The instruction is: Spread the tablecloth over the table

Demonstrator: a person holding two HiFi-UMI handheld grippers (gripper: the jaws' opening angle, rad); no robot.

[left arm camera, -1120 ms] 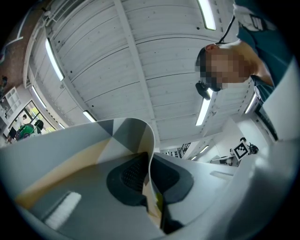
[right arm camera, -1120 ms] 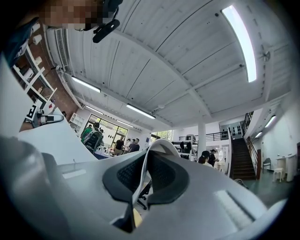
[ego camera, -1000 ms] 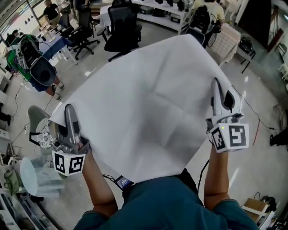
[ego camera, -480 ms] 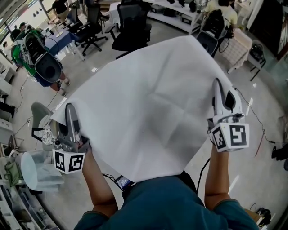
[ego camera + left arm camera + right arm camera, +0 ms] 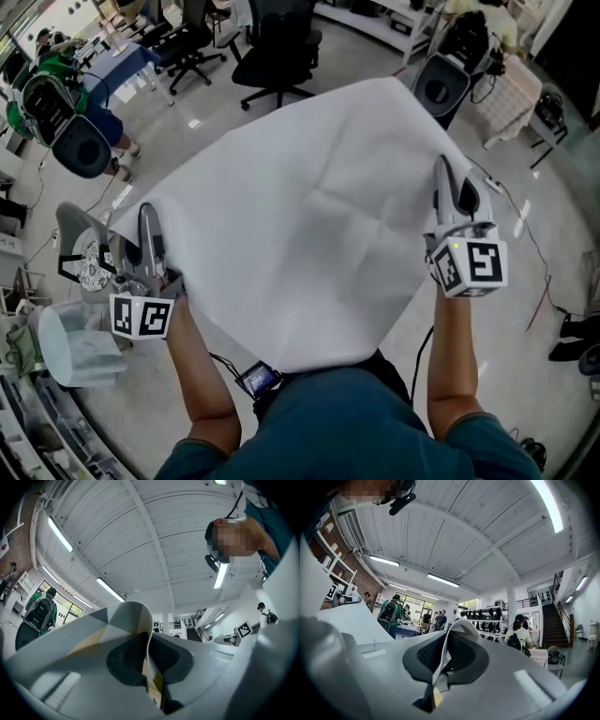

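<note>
Head view: your left gripper (image 5: 148,225) and right gripper (image 5: 442,183) each clamp a creased white tablecloth (image 5: 309,234), stretched flat. Glossy pale floor (image 5: 525,375) lies below.

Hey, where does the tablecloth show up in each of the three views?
Head view: tablecloth fills the centre, spread wide.
Left gripper view: tablecloth at lower centre, edge pinched between the jaws.
Right gripper view: lower centre again, thin edge between the jaws.
Shared landmark: person in green with black backpack, left in all three.

Black office chairs (image 5: 277,52) stand on the glossy pale floor (image 5: 202,112).
</note>
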